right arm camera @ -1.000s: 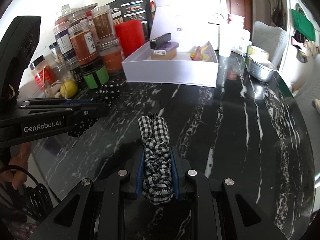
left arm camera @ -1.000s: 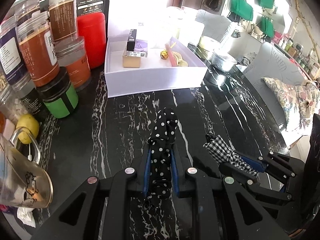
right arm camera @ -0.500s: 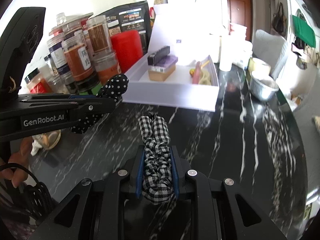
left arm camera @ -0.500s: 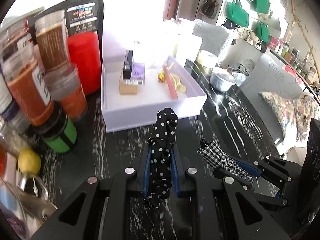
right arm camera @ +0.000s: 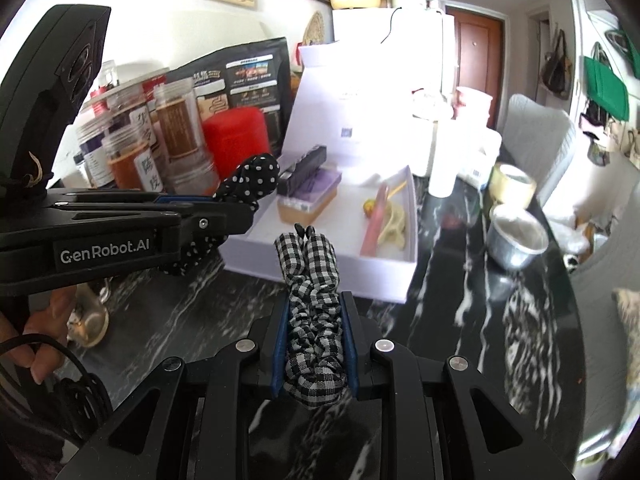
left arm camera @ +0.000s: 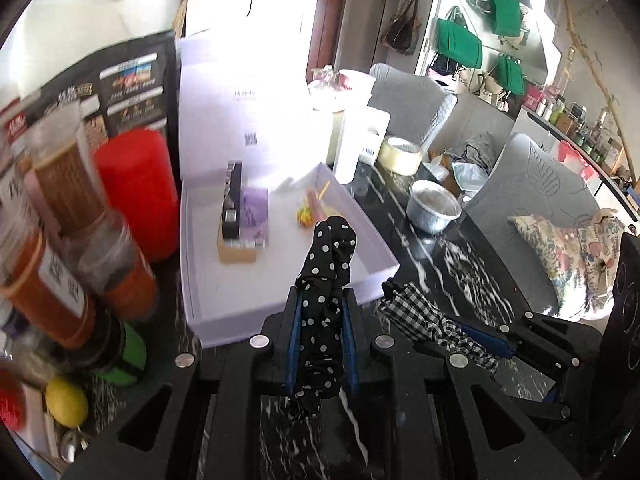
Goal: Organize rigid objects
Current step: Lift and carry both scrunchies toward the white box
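The open white box [left arm camera: 280,288] keeps bare floor along its near and left part; a stacked pile of small boxes [left arm camera: 240,220] and a pink stick [right arm camera: 376,216] fill its middle and far right. Jars [left arm camera: 60,240] and a red canister [left arm camera: 138,192] crowd the left. Right of the box the black table [right arm camera: 460,320] lies open up to a metal bowl [right arm camera: 518,240]

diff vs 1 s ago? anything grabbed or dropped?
Both grippers rose off the black marble table and advanced toward the open white box. Nothing grabbed or dropped: left gripper stays shut on the polka-dot scrunchie, right gripper on the checkered scrunchie. Box contents unchanged.
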Motion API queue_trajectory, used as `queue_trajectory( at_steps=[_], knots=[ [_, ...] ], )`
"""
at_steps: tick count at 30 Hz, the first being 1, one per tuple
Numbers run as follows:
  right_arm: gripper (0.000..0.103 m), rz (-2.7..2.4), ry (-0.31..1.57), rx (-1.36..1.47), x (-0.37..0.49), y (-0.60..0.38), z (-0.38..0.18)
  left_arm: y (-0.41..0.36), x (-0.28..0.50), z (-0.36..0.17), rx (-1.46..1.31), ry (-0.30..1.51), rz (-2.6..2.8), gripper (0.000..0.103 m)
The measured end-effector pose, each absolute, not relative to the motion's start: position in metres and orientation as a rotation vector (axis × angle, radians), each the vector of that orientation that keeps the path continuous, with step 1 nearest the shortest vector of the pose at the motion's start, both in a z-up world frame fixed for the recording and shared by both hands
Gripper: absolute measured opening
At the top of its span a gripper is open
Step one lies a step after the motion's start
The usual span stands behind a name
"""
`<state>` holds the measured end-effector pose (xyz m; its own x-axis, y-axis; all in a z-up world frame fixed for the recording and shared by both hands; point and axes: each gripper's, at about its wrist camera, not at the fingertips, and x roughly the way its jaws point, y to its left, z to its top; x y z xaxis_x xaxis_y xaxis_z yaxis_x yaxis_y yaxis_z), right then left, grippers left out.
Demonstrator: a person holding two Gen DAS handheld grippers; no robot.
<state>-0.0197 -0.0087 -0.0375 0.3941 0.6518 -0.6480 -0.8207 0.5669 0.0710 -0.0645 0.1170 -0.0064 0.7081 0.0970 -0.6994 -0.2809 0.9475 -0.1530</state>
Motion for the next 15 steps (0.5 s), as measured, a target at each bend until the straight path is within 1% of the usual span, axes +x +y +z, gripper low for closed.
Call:
queue_trajectory(
  at_steps=[15],
  knots=[
    [0.023, 0.923, 0.617, -0.291, 0.018, 0.008, -0.011, 0.144, -0.026, 0.016, -0.235, 0.705, 0.225, 0.018]
  ],
)
